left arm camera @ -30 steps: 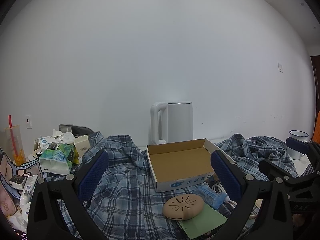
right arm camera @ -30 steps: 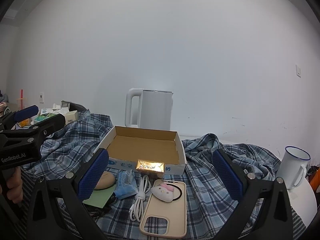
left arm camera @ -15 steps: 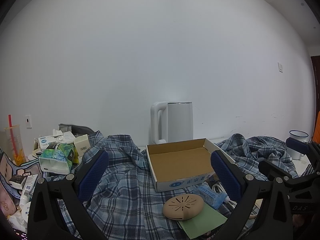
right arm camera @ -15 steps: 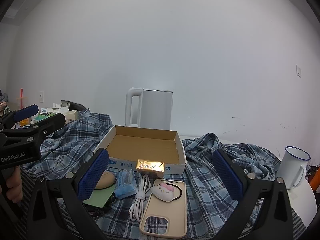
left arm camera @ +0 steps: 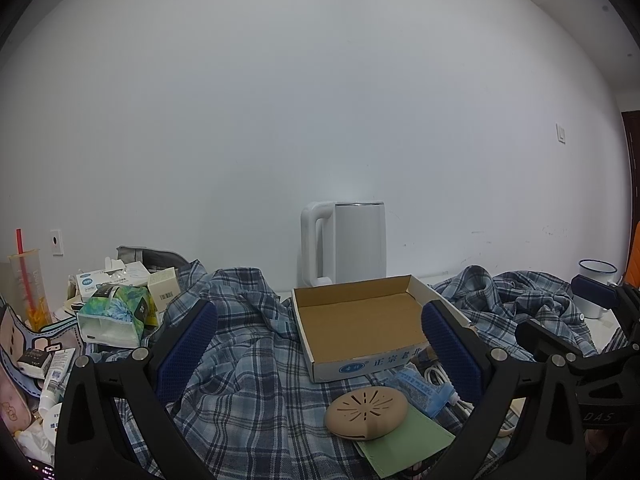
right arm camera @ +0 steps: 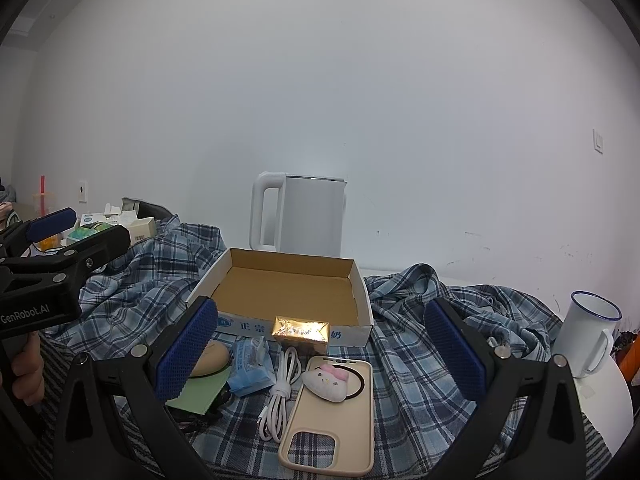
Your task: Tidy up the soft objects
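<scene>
An empty cardboard box (right arm camera: pixel 288 286) (left arm camera: pixel 360 320) sits on a blue plaid shirt (right arm camera: pixel 140 280) (left arm camera: pixel 248 360). In front of it lie a gold foil packet (right arm camera: pixel 301 330), a blue tissue pack (right arm camera: pixel 250 364) (left arm camera: pixel 418 388), a white coiled cable (right arm camera: pixel 280 392), a beige phone case (right arm camera: pixel 332 412) with a small white plush (right arm camera: pixel 325 378) on it, and a tan round pad (left arm camera: pixel 366 412) (right arm camera: pixel 214 356) on a green card (left arm camera: pixel 404 442). My right gripper (right arm camera: pixel 320 352) hangs open above these items. My left gripper (left arm camera: pixel 320 348) is open over the shirt, left of the box.
A white kettle (right arm camera: pixel 298 214) stands behind the box. A white enamel mug (right arm camera: pixel 586 332) sits at the right. Cartons and a green tissue box (left arm camera: pixel 114 316) crowd the left, with a drink cup (left arm camera: pixel 26 288). A hand (right arm camera: pixel 26 372) holds the left gripper's handle.
</scene>
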A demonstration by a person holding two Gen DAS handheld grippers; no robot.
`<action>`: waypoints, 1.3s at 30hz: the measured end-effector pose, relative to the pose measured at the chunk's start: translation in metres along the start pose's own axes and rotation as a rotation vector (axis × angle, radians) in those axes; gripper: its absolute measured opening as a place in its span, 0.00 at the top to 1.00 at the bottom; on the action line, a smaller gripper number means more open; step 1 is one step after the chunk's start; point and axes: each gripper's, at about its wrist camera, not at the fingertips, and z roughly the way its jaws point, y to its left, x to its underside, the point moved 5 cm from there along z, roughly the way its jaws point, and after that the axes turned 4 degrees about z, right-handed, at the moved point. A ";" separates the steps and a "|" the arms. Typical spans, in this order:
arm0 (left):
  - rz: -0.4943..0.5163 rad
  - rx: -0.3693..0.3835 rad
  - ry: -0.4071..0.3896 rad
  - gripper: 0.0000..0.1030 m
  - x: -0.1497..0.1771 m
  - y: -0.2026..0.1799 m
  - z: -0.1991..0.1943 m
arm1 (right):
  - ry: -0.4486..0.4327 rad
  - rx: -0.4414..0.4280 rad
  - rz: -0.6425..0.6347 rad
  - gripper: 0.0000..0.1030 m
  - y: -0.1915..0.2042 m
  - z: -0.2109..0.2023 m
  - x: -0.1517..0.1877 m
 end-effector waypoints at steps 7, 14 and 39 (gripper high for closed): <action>0.001 0.000 0.001 0.00 0.000 0.000 0.000 | 0.002 0.001 -0.002 0.00 0.000 0.001 0.001; 0.000 0.000 0.001 0.00 0.000 0.000 0.001 | 0.001 0.001 -0.001 0.00 0.000 0.001 0.001; -0.008 0.000 -0.004 0.00 0.002 -0.001 0.000 | 0.017 0.023 0.063 0.00 -0.014 0.002 0.000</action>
